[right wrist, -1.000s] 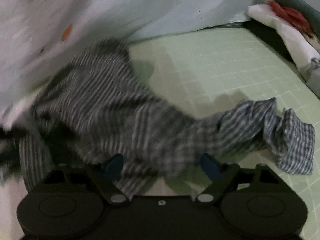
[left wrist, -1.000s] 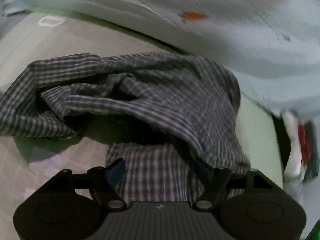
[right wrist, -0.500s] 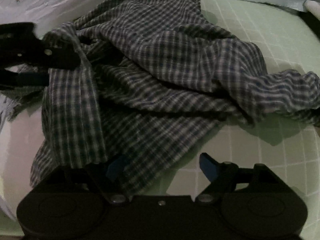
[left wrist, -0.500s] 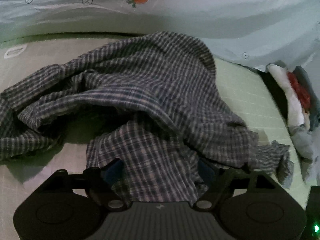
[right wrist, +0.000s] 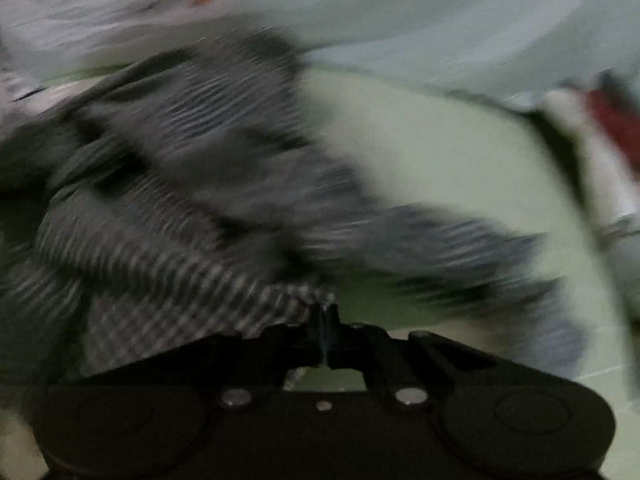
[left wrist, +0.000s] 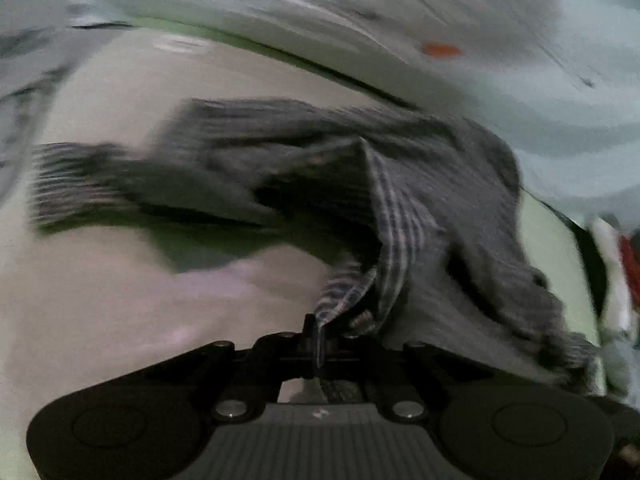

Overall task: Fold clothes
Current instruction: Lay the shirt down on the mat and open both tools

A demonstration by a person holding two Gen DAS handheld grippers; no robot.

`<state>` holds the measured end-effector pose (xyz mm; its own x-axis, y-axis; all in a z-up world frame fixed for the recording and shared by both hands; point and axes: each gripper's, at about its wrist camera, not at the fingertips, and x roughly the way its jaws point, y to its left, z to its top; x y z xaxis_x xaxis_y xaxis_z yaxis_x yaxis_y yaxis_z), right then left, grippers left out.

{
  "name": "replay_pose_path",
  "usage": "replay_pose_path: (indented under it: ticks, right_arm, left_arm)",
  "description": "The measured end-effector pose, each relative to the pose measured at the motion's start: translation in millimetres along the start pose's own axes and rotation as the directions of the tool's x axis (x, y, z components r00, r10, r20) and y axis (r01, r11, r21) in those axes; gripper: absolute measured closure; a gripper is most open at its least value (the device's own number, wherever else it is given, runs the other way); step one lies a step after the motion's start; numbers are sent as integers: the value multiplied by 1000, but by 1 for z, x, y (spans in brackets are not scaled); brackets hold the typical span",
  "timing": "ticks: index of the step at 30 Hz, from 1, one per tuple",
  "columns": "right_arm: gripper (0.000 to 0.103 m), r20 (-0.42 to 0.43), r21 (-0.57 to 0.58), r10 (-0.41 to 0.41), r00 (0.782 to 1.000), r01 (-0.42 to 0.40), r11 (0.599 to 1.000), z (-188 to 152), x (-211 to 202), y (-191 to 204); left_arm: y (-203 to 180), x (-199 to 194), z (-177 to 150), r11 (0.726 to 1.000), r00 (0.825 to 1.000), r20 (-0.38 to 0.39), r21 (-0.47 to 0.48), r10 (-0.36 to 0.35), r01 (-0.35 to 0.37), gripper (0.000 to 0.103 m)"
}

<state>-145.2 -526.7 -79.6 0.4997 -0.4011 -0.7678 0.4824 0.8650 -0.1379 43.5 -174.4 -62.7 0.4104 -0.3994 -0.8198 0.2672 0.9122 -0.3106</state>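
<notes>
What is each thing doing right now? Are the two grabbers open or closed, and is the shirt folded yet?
Left gripper: shut on the checked shirt.
Right gripper: shut on the checked shirt.
Checked shirt: crumpled, not folded, pinched at two spots, blurred.
Green mat: lying flat under the shirt.

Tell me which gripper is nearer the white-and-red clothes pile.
Right, likely. The right gripper faces the pile across bare mat; the left gripper has the checked shirt between.
</notes>
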Motion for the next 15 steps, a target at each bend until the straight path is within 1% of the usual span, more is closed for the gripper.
replay_pose_path:
  ticks: [1, 2, 4, 5, 6, 7, 8, 9, 10, 11, 12, 15]
  right_arm:
    - [102, 5, 17, 1, 1000, -1, 1000, -1, -2, -11]
    - [97, -5, 49, 23, 1000, -23, 999, -2, -1, -21]
    - [73, -42, 135, 77, 996, -71, 988, -7, 0, -34]
    - [53, -54, 174, 113, 992, -102, 979, -11, 0, -37]
    - [49, -55, 200, 139, 989, -125, 972, -15, 1, -38]
    - [48, -63, 216, 152, 986, -135, 967, -20, 1, -36]
    - [43, -73, 231, 163, 984, -143, 962, -25, 1, -34]
    - [37, -85, 241, 165, 983, -141, 960, -30, 3, -30]
    - [36, -97, 251, 165, 981, -137, 958, -34, 5, -26]
    - [36, -109, 260, 166, 980, -133, 957, -39, 8, -22]
    - [35, -121, 280, 177, 977, -138, 950, -43, 12, -19]
    - [34, -140, 346, 222, 965, -162, 924, -53, 17, -14]
  left_arm:
    - [10, -3, -3, 999, 1000, 1, -26, 24, -24, 102]
    - [19, -3, -7, 997, 1000, -9, -65, 28, -29, 102]
    - [35, -2, -14, 990, 999, -25, -137, 35, -38, 97]
    - [36, -4, -17, 988, 999, -21, -153, 34, -37, 92]
    - [37, -7, -20, 985, 999, -16, -169, 34, -37, 77]
    - [38, -9, -23, 983, 999, -10, -181, 31, -32, 58]
    - [36, -11, -26, 983, 1000, -1, -184, 18, -18, 50]
    - [33, -12, -30, 983, 1000, 5, -184, 6, -4, 39]
    - [31, -13, -34, 983, 1000, 12, -183, -7, 9, 32]
    - [28, -13, -38, 984, 1000, 13, -178, -15, 17, 29]
    - [25, -9, -41, 987, 1000, -3, -160, -13, 12, 28]
    - [15, 4, -52, 995, 998, -56, -97, 27, -32, 28]
